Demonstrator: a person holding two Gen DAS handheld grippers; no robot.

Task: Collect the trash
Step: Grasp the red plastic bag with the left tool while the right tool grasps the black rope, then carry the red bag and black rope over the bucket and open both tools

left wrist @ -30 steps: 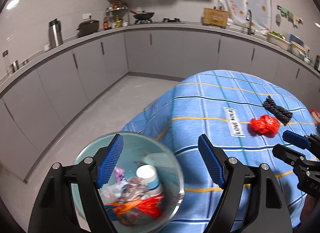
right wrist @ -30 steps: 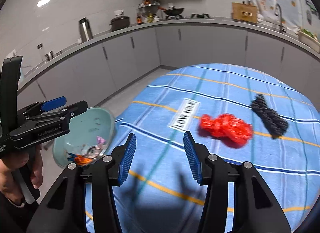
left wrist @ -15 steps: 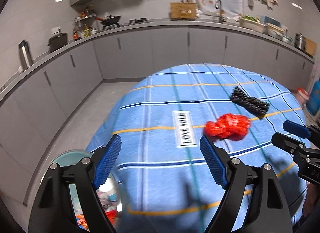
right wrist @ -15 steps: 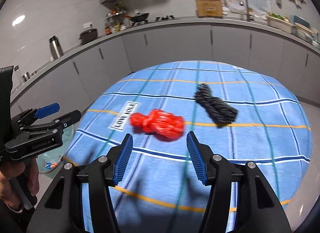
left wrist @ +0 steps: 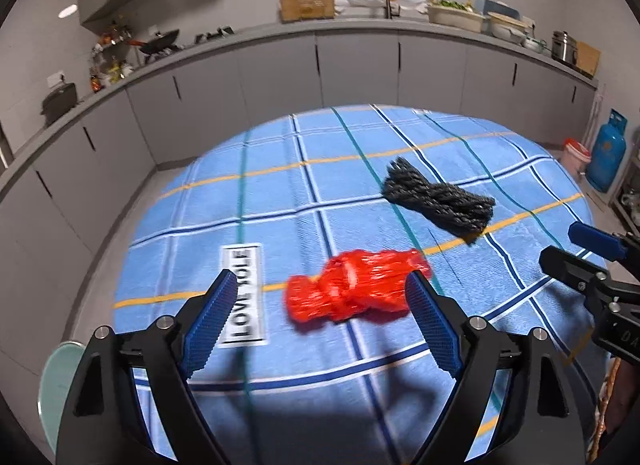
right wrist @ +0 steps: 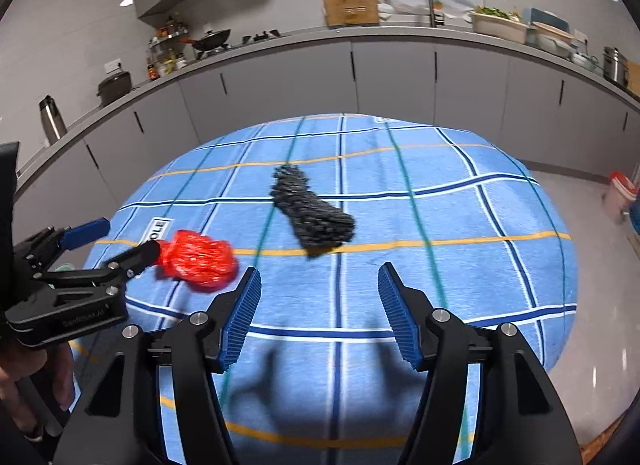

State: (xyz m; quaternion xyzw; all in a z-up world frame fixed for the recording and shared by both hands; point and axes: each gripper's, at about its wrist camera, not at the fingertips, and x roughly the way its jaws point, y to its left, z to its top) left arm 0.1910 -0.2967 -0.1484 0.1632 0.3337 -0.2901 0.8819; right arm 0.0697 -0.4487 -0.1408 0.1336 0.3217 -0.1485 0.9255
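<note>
A crumpled red plastic bag (left wrist: 352, 297) lies on the blue checked tablecloth (left wrist: 280, 185). My left gripper (left wrist: 322, 289) hovers just short of it, its jaws opening wide; the pads do not press the bag. A black mesh wad (right wrist: 312, 213) lies further back on the cloth. My right gripper (right wrist: 319, 271) points at it from a short way off, its jaws opening with nothing between them. The right wrist view shows the left gripper (right wrist: 128, 237) beside the red bag (right wrist: 198, 259). The pale green trash bin (left wrist: 56, 377) peeks in at the lower left.
A white printed label (left wrist: 242, 293) is sewn on the cloth. Grey cabinets and a loaded counter (left wrist: 360, 65) curve behind the table. A blue gas cylinder (left wrist: 608, 153) and a red-lidded bucket (left wrist: 576, 153) stand on the floor at the right.
Both grippers swung away from the bin and out over the table. The red bag now lies ahead of the left gripper, the black wad ahead of the right. Both jaws stand wider.
</note>
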